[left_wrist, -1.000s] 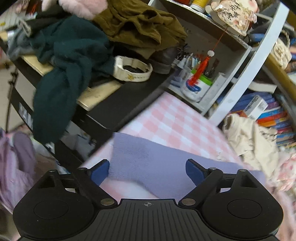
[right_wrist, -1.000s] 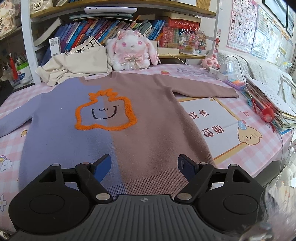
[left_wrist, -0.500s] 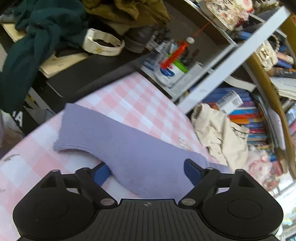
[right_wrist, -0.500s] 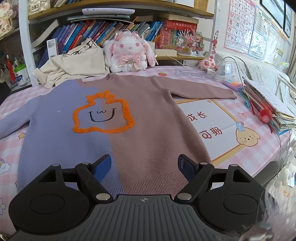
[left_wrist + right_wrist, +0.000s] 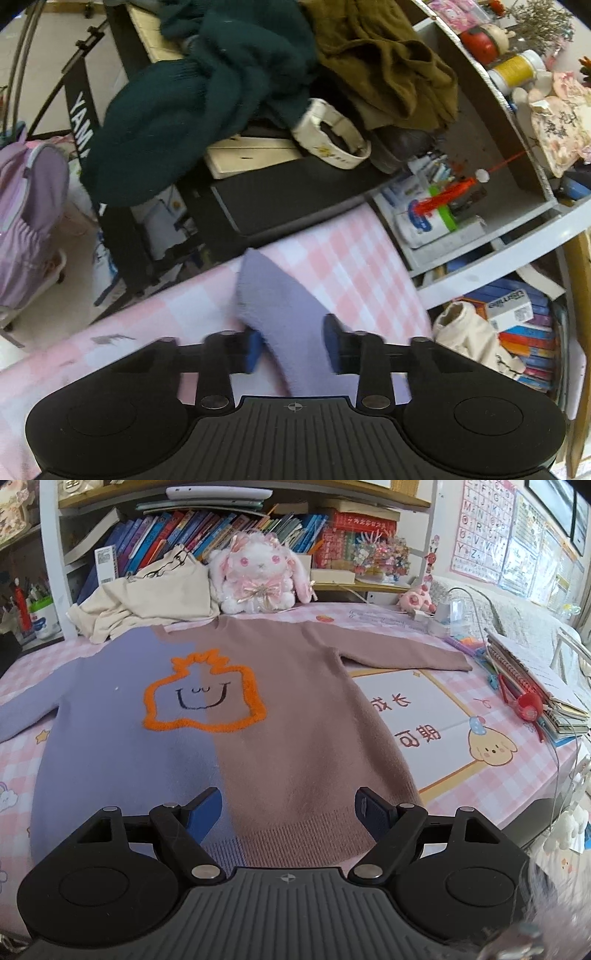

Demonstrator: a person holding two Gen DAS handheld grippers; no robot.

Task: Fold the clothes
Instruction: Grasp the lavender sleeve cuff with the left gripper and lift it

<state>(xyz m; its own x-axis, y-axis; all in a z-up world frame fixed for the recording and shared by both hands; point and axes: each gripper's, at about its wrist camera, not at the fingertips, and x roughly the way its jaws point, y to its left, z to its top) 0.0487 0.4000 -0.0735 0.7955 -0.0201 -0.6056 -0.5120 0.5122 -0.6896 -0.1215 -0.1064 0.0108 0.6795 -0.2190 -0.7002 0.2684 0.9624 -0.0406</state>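
Sweater point(image 5: 229, 716) lies flat, front up, on the pink checked table point(image 5: 436, 709): lilac half on one side, brown half on the other, both sleeves stretched out.

Your left gripper point(image 5: 291, 349) has just been closing on the lilac sleeve point(image 5: 280, 306). The cloth runs between the blue fingers point(image 5: 253, 350), and both appear to press on it a little back from the cuff, which lies close to the table edge. The view is blurred, so how much knit is caught is hard to judge.

Your right gripper point(image 5: 288, 812) hovers over the hem point(image 5: 303, 834) with its fingers spread wide, holding nothing.

Risks from here:
- Thin pinch on soft, loose knit: the sleeve could slip out when you lift it across the body.
- The cuff end hangs free beyond the fingers, so it may droop and fold under crookedly.
- With nothing pinning the hem, a pull on the sleeve could drag the whole sweater askew.
- The cream garment point(image 5: 147, 594) and plush rabbit point(image 5: 258, 576) sit just behind the collar; a wide sweep could snag them.
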